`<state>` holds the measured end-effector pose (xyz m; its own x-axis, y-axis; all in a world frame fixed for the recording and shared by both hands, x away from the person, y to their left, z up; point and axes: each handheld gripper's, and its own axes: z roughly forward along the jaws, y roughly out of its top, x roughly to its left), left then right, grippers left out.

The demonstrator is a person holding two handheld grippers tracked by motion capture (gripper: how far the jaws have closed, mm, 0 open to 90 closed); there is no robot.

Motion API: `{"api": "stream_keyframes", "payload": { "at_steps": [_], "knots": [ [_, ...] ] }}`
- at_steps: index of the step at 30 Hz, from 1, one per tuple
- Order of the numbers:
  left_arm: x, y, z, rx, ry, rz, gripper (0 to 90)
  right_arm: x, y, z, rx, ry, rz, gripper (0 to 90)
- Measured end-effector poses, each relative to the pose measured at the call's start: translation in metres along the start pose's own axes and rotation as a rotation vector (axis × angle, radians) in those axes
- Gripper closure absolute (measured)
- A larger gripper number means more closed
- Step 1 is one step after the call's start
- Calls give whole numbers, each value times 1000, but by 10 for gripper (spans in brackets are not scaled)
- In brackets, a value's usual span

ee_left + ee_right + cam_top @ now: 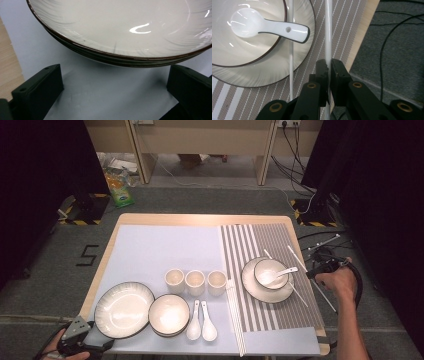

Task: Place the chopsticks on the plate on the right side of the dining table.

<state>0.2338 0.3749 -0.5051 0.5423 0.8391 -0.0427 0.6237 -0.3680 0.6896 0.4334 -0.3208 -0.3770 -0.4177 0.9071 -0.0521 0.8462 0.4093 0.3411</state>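
A white chopstick (328,30) runs up between the jaws of my right gripper (329,65), which is shut on it over the striped mat's right edge. In the high view this chopstick (300,260) slants beside the right gripper (317,270). A second chopstick (291,50) lies across the rim of a white plate (294,60). On that plate stands a bowl (242,47) with a white spoon (269,26) in it. At the table's front left, my left gripper (115,75) stands open just short of the large plate (120,27), with only the blue mat between its jaws.
On the blue mat (150,250) stand three cups (195,281), a smaller bowl (169,314) and two spoons (201,321). More chopsticks (235,315) lie along the striped mat's (272,242) left edge. Cables (325,240) trail on the floor to the right.
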Motion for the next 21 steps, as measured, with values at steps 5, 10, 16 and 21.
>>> {"api": "stream_keyframes", "payload": {
  "at_steps": [5,10,16,21],
  "knots": [
    [0,0,0,-1,2,0,0,4,0,21,17,23,11,848],
    [0,0,0,0,2,0,0,11,5,33,15,47,-1,848],
    [0,0,0,-5,5,3,0,12,7,44,-2,75,11,848],
    [0,0,0,-6,5,2,0,14,9,50,-9,81,0,848]
  ]
}}
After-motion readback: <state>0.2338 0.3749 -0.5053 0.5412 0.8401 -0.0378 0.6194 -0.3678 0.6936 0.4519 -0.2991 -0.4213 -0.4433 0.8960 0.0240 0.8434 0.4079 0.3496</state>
